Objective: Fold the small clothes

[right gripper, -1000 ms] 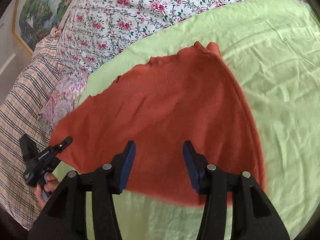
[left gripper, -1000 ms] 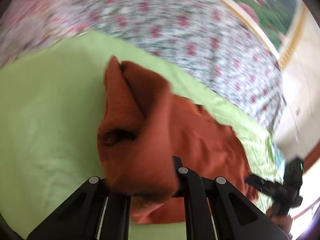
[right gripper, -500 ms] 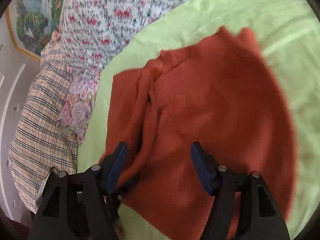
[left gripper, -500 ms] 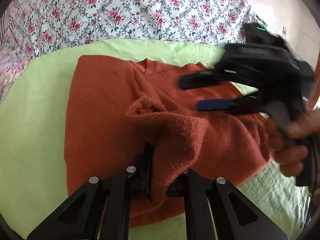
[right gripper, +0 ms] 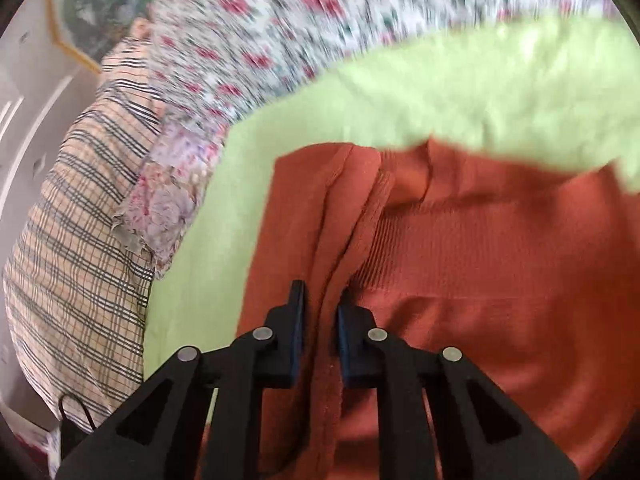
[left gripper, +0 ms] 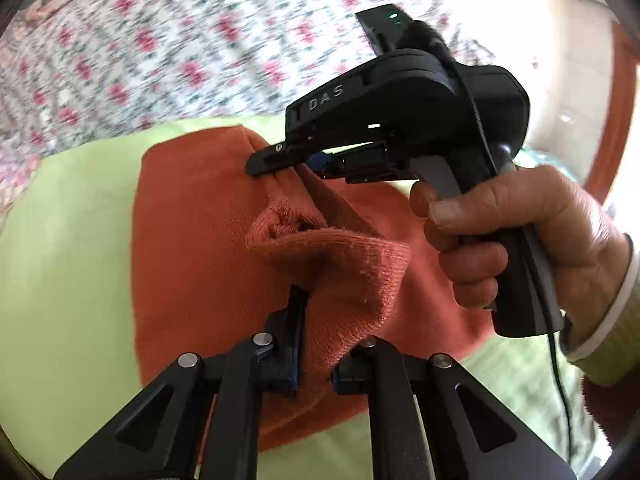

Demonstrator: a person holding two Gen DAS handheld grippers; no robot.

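Both grippers are on the orange sweater [left gripper: 200,240], which I see lying on the green sheet [left gripper: 68,240] spread near the floral bedspread [left gripper: 160,52]. My left gripper [left gripper: 316,344] is clenched on a bunched fold of the knit, lifted off the rest. My right gripper [right gripper: 320,320], in the person's hand [left gripper: 516,236], is closing on a ridge of fabric near the sweater's far edge, by the ribbed collar [right gripper: 440,232].

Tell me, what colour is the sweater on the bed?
Rusty orange. The sweater shows best in the right wrist view, lying on a light green sheet.
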